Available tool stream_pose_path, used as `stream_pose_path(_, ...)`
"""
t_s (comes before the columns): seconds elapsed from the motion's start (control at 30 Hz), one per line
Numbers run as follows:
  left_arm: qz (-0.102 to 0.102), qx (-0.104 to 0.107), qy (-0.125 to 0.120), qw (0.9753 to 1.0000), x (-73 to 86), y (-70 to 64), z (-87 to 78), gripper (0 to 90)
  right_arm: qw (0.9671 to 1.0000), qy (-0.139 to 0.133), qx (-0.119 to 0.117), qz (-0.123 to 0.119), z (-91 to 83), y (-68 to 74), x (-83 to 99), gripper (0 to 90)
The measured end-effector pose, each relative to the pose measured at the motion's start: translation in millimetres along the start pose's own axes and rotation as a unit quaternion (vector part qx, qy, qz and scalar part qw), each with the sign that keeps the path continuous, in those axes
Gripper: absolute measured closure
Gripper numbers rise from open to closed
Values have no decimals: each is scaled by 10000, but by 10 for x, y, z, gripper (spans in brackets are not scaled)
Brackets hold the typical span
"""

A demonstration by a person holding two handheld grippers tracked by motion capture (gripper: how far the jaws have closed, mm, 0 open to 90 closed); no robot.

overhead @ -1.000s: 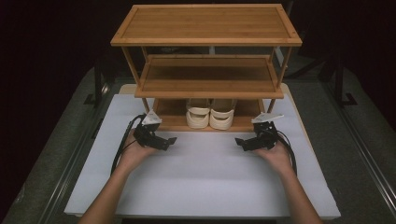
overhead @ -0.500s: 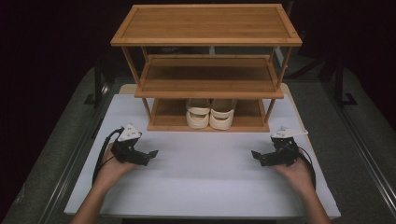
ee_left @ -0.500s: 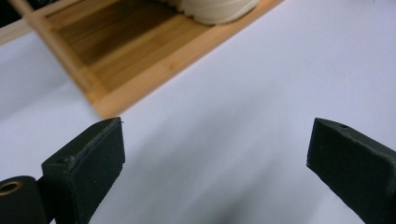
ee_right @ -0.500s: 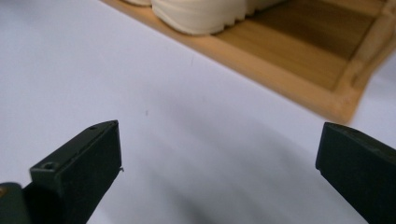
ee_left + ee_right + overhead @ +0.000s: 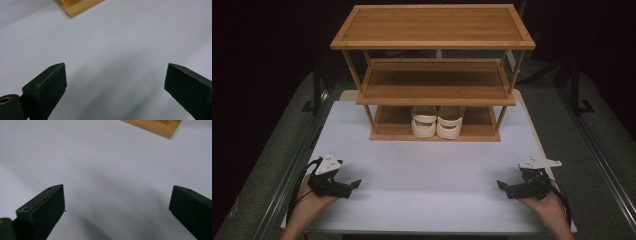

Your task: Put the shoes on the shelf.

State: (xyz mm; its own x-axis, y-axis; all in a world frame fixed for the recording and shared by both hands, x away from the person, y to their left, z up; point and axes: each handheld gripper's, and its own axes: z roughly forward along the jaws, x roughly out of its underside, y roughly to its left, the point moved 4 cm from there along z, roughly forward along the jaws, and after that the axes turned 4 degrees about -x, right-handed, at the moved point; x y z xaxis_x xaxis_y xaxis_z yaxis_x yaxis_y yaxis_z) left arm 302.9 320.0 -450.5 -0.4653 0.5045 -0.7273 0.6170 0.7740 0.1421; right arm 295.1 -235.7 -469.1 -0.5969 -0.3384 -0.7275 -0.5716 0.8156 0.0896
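Observation:
A three-tier bamboo shoe rack [image 5: 434, 45] stands at the back of the white table [image 5: 432, 170]. A pair of cream shoes [image 5: 437, 122] sits side by side on its bottom shelf. My left gripper [image 5: 354, 185] rests low near the table's front left, held by a hand, its jaws wide apart and empty. My right gripper [image 5: 503, 187] sits near the front right, also open and empty. In the left gripper view the fingers [image 5: 47, 90] frame bare white tabletop, with a rack corner [image 5: 77, 6] at the top. The right gripper view shows its fingers [image 5: 42, 212] over white table and a rack corner [image 5: 160, 127].
The rack's top and middle shelves hold nothing. Grey floor and dark metal rails [image 5: 597, 145] flank the table on both sides. Cables trail from each gripper toward the front edge.
Both grippers have drawn back from the rack's bottom shelf toward the front of the table and spread outward to the left and right corners. The shoes stay on the bottom shelf.

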Motion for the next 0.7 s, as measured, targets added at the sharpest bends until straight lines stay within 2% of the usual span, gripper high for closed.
stream_pose_path(0.17, -21, -71, 87, 9999, 185, -24, -74, 38, 9999, 120, 80, -17, -49, 15, 146, 1)
stream_pose_path(0.27, -20, -35, 112, 9999, 276, -49, -76, 37, 9998, 179, 122, 17, -52, 21, 214, 1)
stream_pose_path(0.33, 31, -27, 215, 9998, 340, -69, -43, 37, 9997, 216, 100, 58, -30, 28, 259, 0)
stream_pose_path(0.37, 50, -19, 222, 9997, 358, -72, -31, 25, 9996, 260, 141, 42, -19, 35, 272, 1)
stream_pose_path(0.43, -94, 73, 170, 9998, 376, -53, -20, 23, 9994, 264, 202, -34, -22, 51, 271, 1)
stream_pose_path(0.57, -271, 217, 246, 9991, 384, -23, -1, 22, 9995, 263, 158, 32, -18, 40, 278, 0)
stream_pose_path(0.7, -269, 215, 245, 9991, 384, -24, 0, 21, 9995, 260, 154, 35, -18, 38, 279, 0)
